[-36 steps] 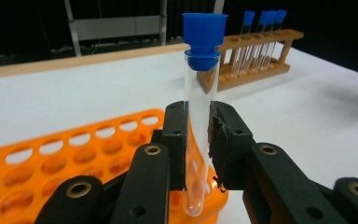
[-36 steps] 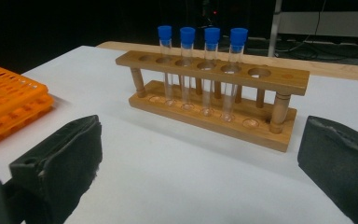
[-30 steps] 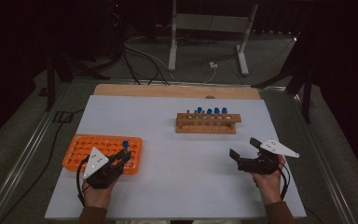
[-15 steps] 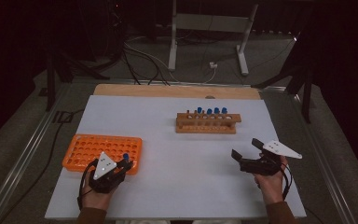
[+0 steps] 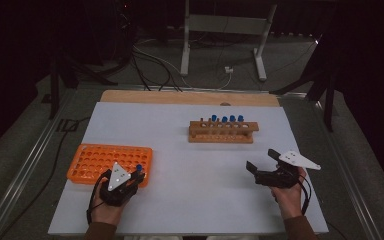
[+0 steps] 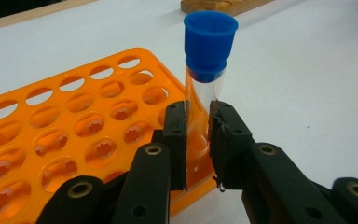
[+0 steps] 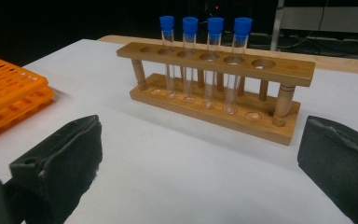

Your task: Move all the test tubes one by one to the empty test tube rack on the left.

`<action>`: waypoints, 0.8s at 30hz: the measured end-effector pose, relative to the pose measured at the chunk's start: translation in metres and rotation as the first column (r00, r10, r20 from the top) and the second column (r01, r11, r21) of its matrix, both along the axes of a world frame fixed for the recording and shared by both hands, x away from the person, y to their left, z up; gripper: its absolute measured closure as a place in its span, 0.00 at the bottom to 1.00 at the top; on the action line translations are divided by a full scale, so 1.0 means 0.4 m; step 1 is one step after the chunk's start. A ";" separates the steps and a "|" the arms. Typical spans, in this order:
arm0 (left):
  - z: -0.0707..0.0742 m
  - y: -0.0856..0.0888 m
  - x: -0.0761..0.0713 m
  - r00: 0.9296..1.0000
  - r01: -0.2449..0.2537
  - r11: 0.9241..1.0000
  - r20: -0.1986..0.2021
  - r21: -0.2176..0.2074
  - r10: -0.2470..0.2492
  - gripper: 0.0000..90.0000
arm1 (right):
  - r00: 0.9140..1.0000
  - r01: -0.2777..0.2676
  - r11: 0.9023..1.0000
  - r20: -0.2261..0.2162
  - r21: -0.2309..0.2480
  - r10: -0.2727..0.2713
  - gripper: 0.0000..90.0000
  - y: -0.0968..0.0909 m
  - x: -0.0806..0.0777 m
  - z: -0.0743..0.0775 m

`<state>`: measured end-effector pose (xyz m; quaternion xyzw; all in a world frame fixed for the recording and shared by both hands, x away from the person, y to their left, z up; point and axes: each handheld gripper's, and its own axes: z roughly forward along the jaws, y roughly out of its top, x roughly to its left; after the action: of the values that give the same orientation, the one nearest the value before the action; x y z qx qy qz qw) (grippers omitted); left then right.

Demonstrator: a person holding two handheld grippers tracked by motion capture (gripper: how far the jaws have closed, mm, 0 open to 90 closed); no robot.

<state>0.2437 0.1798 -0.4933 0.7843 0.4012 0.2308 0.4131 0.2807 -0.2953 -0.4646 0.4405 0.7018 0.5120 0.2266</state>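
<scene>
Item: blue-capped test tube, clamped upright in the left tool at the orange rack's near corner, lower left of the bench; right tool spread, idle; risk: tilted glass could miss its hole and slip.

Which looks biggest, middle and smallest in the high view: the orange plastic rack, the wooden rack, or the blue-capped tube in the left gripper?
1. Orange plastic rack, the widest.
2. Wooden rack, a bit smaller; it sits farther from the camera, so this ranking is unsure.
3. Blue-capped glass tube in the left gripper, by far the smallest.
</scene>
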 end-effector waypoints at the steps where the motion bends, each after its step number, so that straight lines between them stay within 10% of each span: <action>1: -0.001 0.000 0.000 1.000 0.000 1.000 0.000 -0.002 0.000 0.87 | 1.000 -0.001 1.000 0.000 -0.001 0.001 0.00 0.001 0.000 0.000; 6: -0.005 0.008 -0.003 1.000 0.002 0.999 -0.010 -0.038 -0.003 0.84 | 1.000 0.000 1.000 0.001 0.002 0.000 0.00 0.000 -0.001 0.000; 12: 0.004 0.026 -0.016 1.000 0.006 0.993 0.004 -0.116 -0.005 0.58 | 1.000 0.000 1.000 0.004 0.005 0.000 0.00 0.000 -0.001 0.001; 17: 0.018 0.052 -0.020 1.000 0.008 0.978 0.026 -0.211 -0.002 0.50 | 1.000 -0.002 1.000 0.010 0.005 0.002 0.00 0.006 0.001 0.006; 24: 0.032 0.070 -0.027 0.992 -0.079 0.965 0.076 -0.248 0.101 0.23 | 0.999 -0.002 1.000 0.035 0.005 0.002 0.00 0.014 0.017 0.037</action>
<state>0.2331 0.2078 -0.4806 0.6973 0.4433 0.2326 0.5131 0.2875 -0.2897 -0.4497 0.4314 0.6967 0.5217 0.2373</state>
